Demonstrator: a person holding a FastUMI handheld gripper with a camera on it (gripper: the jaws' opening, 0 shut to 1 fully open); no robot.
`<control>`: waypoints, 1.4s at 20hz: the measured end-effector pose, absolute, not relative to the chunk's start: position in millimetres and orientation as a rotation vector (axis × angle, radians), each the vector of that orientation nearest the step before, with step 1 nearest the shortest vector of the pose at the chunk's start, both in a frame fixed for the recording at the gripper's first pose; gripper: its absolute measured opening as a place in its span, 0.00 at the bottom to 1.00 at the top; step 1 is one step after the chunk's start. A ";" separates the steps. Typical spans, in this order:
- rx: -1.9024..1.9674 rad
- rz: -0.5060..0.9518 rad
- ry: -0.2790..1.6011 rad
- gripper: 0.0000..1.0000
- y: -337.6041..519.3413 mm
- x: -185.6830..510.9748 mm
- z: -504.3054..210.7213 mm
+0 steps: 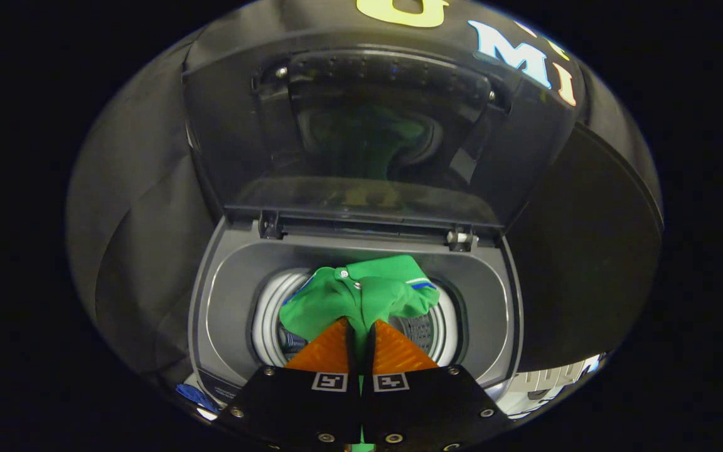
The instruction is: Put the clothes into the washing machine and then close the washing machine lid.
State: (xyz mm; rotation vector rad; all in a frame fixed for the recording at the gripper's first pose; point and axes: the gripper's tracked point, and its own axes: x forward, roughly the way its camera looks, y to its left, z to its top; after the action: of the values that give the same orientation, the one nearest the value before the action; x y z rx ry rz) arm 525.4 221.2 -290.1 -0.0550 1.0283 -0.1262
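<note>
- The washing machine stands below the gripper, seen from above, and its top opening is uncovered.
- The lid is raised and stands nearly upright behind the opening, held by two hinges at its lower edge. Its dark window gives a faint green reflection of the cloth.
- The drum is the round hole in the middle of the machine top; its pale ribbed rim and a part of its perforated wall are visible around the cloth.
- The green garment hangs over the mouth of the drum, just ahead of the fingers. It is bunched, and a thin fold of it runs down between them.
- The gripper is almost fully closed; both fingers press on that fold, so it holds the garment.
- My judgement of progress: the garment is brought over the drum but not yet released. What is left is to lower it, open the fingers, pull back, and then bring the lid down.
</note>
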 end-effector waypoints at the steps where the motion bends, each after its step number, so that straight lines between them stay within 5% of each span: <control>1: -0.052 -0.119 1.040 0.01 219.9 523.5 -297.4; 13: -0.028 -0.134 1.054 0.02 209.2 529.5 -316.6; 14: -0.016 -0.121 1.041 0.07 212.6 535.0 -317.1; 17: -0.004 -0.103 1.018 0.91 215.6 537.8 -314.3; 28: 0.010 -0.148 0.933 0.95 208.7 545.0 -264.8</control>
State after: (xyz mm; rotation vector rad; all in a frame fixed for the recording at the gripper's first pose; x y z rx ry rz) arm 545.0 208.7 -264.8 0.0096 0.9331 -0.1483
